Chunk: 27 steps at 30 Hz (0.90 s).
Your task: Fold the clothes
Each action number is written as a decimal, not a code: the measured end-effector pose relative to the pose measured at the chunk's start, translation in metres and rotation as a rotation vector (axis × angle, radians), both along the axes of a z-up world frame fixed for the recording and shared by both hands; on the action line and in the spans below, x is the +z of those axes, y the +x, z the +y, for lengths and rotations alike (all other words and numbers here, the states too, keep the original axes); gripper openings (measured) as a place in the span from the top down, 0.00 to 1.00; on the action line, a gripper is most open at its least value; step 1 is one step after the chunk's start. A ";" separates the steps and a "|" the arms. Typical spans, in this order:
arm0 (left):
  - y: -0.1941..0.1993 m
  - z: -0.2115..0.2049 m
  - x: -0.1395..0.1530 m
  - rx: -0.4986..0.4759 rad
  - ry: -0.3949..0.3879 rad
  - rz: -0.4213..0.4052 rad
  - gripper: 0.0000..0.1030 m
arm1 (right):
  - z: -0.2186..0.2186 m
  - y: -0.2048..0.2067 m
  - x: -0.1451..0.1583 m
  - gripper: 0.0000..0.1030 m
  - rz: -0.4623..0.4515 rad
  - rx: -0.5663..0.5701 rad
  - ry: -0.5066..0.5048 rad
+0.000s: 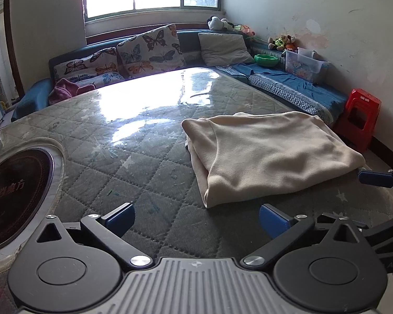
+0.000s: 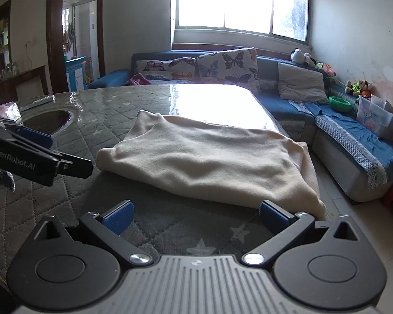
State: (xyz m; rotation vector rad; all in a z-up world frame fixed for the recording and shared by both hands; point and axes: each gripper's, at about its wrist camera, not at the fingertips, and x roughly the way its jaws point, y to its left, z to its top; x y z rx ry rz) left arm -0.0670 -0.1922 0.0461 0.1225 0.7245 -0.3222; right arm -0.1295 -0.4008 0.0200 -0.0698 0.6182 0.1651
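Lying: folded cream garment (image 1: 269, 154) on quilted table (image 1: 118, 136), long axis 10-to-4 o'clock.
Left gripper (image 1: 196, 218): released, holding nothing.
Right gripper (image 2: 195, 216): released, at garment's near edge.

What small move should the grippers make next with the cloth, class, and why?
Probably ease the right gripper forward to pinch the cloth's near edge. The cloth lies folded on the table, held by neither gripper; both are open. The right one's fingers almost reach that edge, while the left gripper sits off to the cloth's side.
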 end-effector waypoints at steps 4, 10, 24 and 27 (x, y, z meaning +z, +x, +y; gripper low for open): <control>-0.005 0.000 0.001 0.003 -0.006 -0.002 0.00 | -0.002 -0.003 0.000 0.00 0.007 -0.010 0.013; -0.015 -0.001 0.001 -0.002 -0.006 -0.007 0.00 | -0.002 -0.007 -0.003 0.00 0.036 -0.011 0.022; -0.035 -0.001 0.003 -0.011 -0.013 -0.032 0.00 | 0.002 -0.027 -0.003 0.00 0.016 -0.009 0.066; -0.037 0.000 0.005 -0.002 -0.013 -0.042 0.00 | 0.003 -0.030 -0.002 0.00 0.007 -0.006 0.060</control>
